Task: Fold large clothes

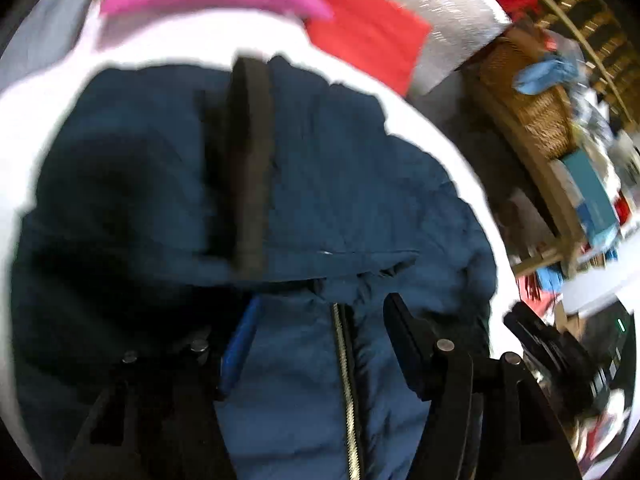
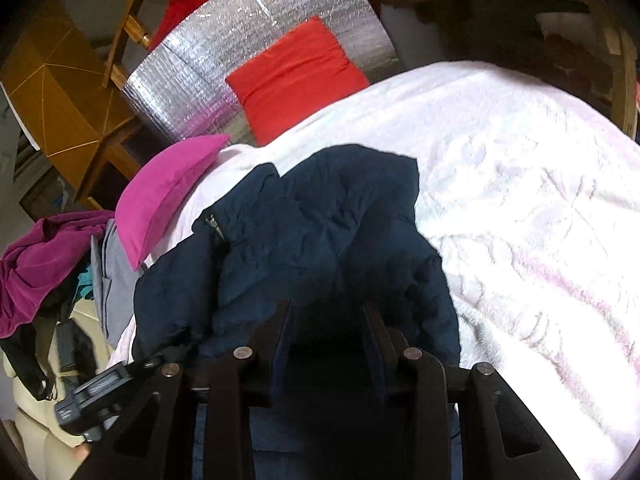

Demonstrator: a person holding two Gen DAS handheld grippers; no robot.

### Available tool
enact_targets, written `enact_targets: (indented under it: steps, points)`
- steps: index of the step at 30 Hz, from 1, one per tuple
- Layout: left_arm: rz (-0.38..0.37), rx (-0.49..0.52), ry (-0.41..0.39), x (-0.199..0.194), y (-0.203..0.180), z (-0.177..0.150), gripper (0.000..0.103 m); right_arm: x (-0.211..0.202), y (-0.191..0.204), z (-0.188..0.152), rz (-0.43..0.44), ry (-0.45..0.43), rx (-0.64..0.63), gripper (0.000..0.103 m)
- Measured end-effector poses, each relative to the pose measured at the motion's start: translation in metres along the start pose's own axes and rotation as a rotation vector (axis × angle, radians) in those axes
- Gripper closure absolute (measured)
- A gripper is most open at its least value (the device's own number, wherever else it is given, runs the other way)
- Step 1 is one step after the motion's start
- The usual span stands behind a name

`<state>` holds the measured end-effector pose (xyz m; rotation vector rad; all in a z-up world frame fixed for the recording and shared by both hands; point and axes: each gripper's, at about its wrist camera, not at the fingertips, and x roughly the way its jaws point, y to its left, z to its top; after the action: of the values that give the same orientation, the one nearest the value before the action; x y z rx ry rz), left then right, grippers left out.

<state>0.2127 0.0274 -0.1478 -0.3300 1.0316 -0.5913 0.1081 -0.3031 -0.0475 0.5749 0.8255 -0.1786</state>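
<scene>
A dark navy puffer jacket (image 1: 340, 200) with a brass zipper (image 1: 344, 360) lies on a white bedspread (image 1: 432, 136); it also shows in the right wrist view (image 2: 320, 240). My left gripper (image 1: 320, 320) hovers over the jacket near the zipper, jaws apart with fabric between them; the left finger is mostly hidden by dark cloth. A black strap-like strip (image 1: 250, 160) lies across the jacket. My right gripper (image 2: 326, 320) is over the jacket's near edge, jaws apart around dark fabric. The other gripper (image 2: 104, 396) shows at the lower left of the right wrist view.
A pink pillow (image 2: 164, 196) and a red cushion (image 2: 296, 76) lie at the bed's far side by a silver foil panel (image 2: 240, 40). A purple garment (image 2: 40, 260) hangs left. A wicker basket (image 1: 532, 108) and cluttered shelves stand at right.
</scene>
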Motion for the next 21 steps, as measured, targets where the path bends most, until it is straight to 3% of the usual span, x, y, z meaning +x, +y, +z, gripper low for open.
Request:
enact_targets:
  steps: [1, 4, 8, 10, 14, 17, 21]
  points:
    - [-0.004, 0.016, -0.029, -0.015, 0.003, 0.000, 0.037, 0.002, 0.006, 0.000, 0.006, 0.010, -0.021, 0.045]
    - [0.028, -0.007, -0.153, -0.054, 0.022, 0.011, 0.031, 0.010, 0.034, -0.001, 0.033, 0.034, -0.125, 0.040]
    - [0.154, -0.175, -0.282, -0.076, 0.065, 0.017, 0.030, 0.026, 0.092, -0.009, 0.087, 0.071, -0.310, 0.026]
    - [0.179, -0.258, -0.279, -0.072, 0.082, 0.022, 0.030, 0.039, 0.123, -0.021, 0.056, 0.085, -0.451, 0.016]
    - [0.278, -0.306, -0.219, -0.055, 0.096, 0.028, 0.030, 0.071, 0.182, -0.048, -0.078, 0.072, -0.785, 0.016]
    - [0.266, -0.343, -0.195, -0.045, 0.105, 0.031, 0.030, 0.094, 0.213, -0.064, -0.170, 0.034, -0.985, 0.016]
    - [0.289, -0.356, -0.154, -0.038, 0.120, 0.032, 0.030, 0.122, 0.233, -0.070, -0.244, -0.010, -1.100, 0.018]
